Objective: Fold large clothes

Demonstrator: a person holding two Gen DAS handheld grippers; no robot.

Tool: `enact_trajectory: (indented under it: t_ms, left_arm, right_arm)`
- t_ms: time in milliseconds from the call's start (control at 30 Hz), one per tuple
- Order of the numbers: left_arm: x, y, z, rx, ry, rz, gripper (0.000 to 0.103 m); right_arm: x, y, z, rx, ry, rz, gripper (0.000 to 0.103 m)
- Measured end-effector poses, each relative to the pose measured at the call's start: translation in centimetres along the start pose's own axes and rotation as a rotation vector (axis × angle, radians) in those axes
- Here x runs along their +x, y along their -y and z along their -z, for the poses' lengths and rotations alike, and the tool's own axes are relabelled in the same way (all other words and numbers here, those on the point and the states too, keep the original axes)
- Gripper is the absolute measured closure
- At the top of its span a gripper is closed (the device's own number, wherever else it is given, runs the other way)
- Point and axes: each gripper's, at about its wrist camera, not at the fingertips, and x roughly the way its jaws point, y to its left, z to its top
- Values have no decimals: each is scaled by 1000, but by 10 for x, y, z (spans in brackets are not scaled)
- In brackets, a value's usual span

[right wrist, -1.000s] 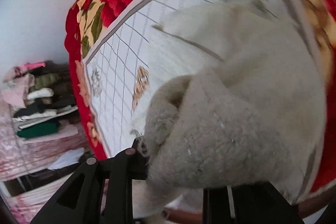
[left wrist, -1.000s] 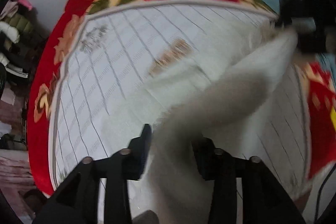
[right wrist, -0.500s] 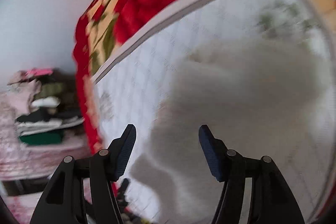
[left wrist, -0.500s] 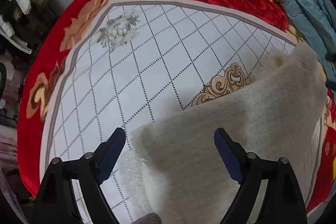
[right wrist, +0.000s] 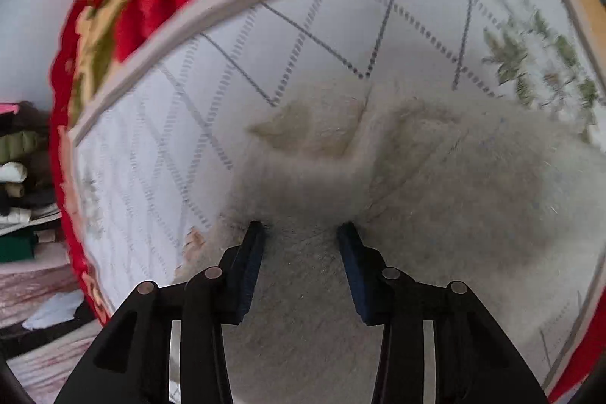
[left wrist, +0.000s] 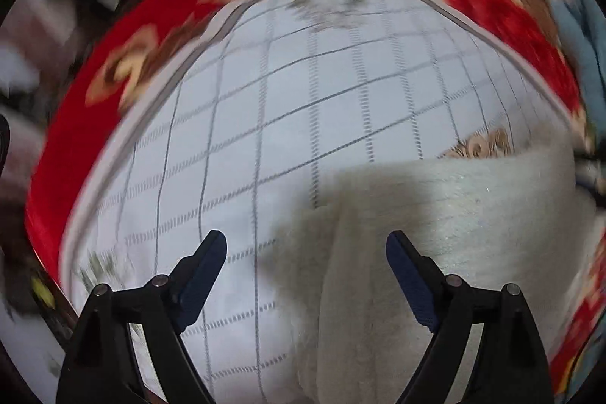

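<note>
Spread widest, a red floral blanket (left wrist: 113, 124) with a pale checked centre. On that centre, a cream fleece garment (right wrist: 454, 184) (fuzzy, partly folded). Over its edge, left gripper (left wrist: 306, 245) gaping wide, empty. Pressed into the fleece, right gripper (right wrist: 301, 230) part-open, not clamped.

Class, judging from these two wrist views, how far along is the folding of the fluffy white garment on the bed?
Done: the white fleece garment lies on the quilted bedspread with one layer doubled over, a fold edge showing. In hand: the right gripper presses into the fleece with jaws apart, not pinching; the left gripper hovers open at the garment's edge. Left: probably further folds; the final shape cannot be judged from here.
</note>
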Motion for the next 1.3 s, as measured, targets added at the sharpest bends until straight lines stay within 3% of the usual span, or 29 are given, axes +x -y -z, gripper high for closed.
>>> enact_trajectory:
  t_ms: [67, 200, 300, 333, 400, 433, 533, 667, 767, 867, 1033, 1100, 1200, 1300]
  left_arm:
    - [7, -12, -3, -78, -34, 89, 17]
    - [29, -5, -19, -132, -90, 303, 17]
    - [53, 21, -30, -65, -127, 333, 19]
    - [61, 30, -32, -34, -123, 294, 22]
    - [65, 37, -31, -10, -102, 287, 97]
    - [64, 39, -29, -8, -101, 292, 97]
    - [38, 33, -19, -14, 2, 279, 98]
    - [6, 11, -4, -97, 45, 305, 98]
    - [-8, -1, 5, -119, 64, 275, 98]
    - [8, -8, 9, -115, 45, 220, 98]
    - [65, -20, 19, -102, -46, 152, 98]
    - [77, -24, 25, -89, -59, 143, 97]
    - [77, -22, 24, -57, -50, 143, 91]
    - [68, -16, 17, -20, -66, 102, 89]
  right_arm:
    - [-16, 5, 16, 24, 7, -54, 39]
    - [-23, 17, 47, 66, -30, -92, 38]
    - [-3, 27, 60, 97, -75, -89, 38]
    - [3, 27, 62, 107, -80, -92, 38]
    - [10, 28, 64, 106, -74, -88, 39]
    - [10, 26, 63, 98, -69, -82, 39]
    - [8, 19, 64, 70, -59, -61, 39]
    - [4, 16, 64, 42, -56, -45, 39]
    - [-1, 11, 63, 30, -58, -39, 39]
    - [-9, 2, 62, 6, -42, -39, 39]
    - [1, -54, 59, -163, -52, -16, 39]
    - [31, -80, 58, -273, -100, 56, 39]
    - [80, -88, 53, -326, -114, 153, 38]
    - [88, -106, 41, -372, -129, 207, 36]
